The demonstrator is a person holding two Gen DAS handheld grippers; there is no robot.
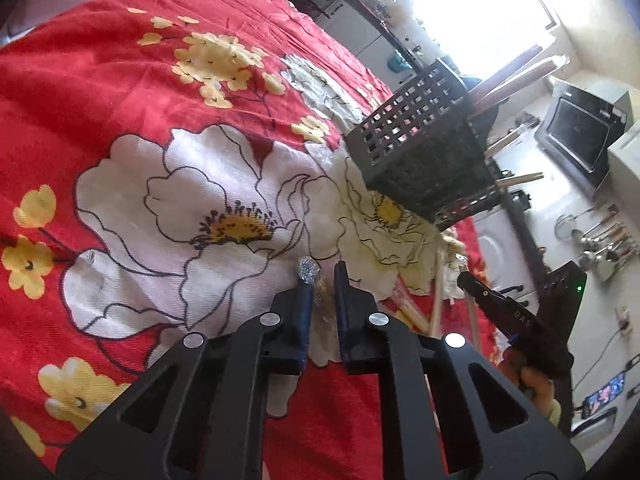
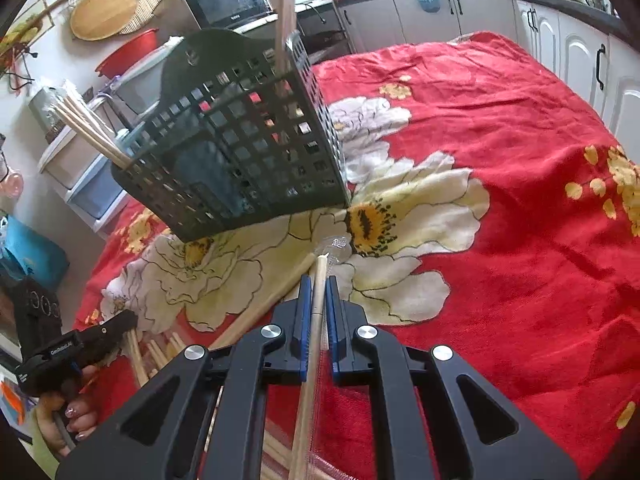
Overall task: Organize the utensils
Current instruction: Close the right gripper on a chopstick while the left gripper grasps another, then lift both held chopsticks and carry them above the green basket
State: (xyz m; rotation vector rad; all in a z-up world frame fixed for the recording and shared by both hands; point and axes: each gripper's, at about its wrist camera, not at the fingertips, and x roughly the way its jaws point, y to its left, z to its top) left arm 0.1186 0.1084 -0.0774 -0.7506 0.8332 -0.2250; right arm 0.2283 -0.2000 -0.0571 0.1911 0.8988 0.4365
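Two grippers closed: right gripper point(image 2: 316, 280) clamps a chopstick point(image 2: 319, 292), left gripper point(image 1: 323, 276) nearly shut.

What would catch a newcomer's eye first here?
The red flowered cloth covering the whole table, and the black lattice basket standing on it with wooden chopsticks poking out. Nearer, the right gripper is shut on a pale chopstick, with more loose chopsticks lying beside it on the cloth.
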